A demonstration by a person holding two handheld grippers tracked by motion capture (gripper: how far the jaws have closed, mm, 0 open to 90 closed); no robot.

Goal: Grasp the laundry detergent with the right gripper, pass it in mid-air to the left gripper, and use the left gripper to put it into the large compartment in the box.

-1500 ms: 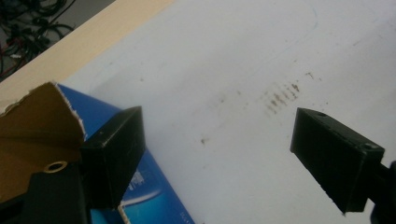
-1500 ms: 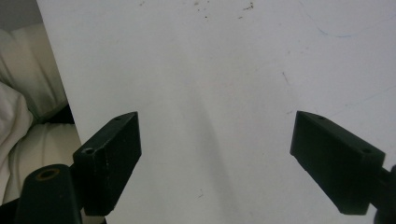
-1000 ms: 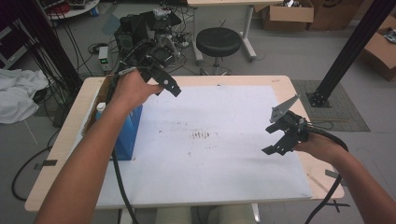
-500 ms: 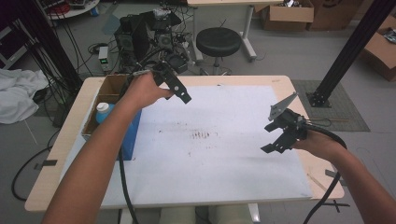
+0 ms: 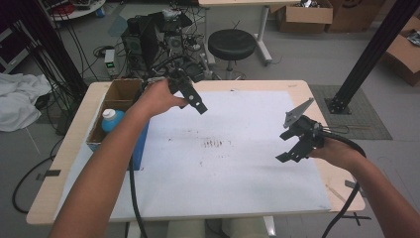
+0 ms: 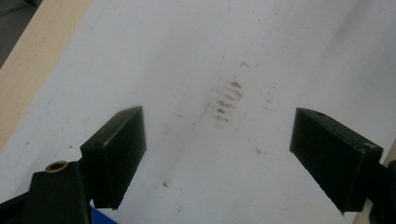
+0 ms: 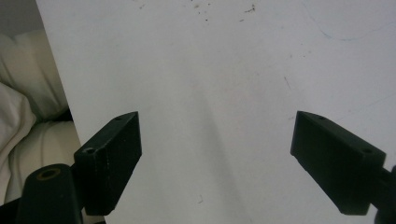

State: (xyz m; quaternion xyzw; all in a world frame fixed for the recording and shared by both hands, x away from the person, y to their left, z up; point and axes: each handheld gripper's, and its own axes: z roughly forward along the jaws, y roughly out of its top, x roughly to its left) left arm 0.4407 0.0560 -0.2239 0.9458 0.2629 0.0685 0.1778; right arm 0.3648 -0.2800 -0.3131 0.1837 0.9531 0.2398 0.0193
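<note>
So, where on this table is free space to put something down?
The white sheet is bare between the left tool and the right tool, apart from brown smudges at its middle. The left edge is crowded: a cardboard box holding a bottle.

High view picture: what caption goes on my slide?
Two open grippers, left gripper and right gripper, above a stained white sheet.

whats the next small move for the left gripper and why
Probably swing the left gripper back left and down toward the blue-capped bottle in the cardboard box. Its jaws are open and empty over the white sheet, and the bottle is the nearest graspable thing.
</note>
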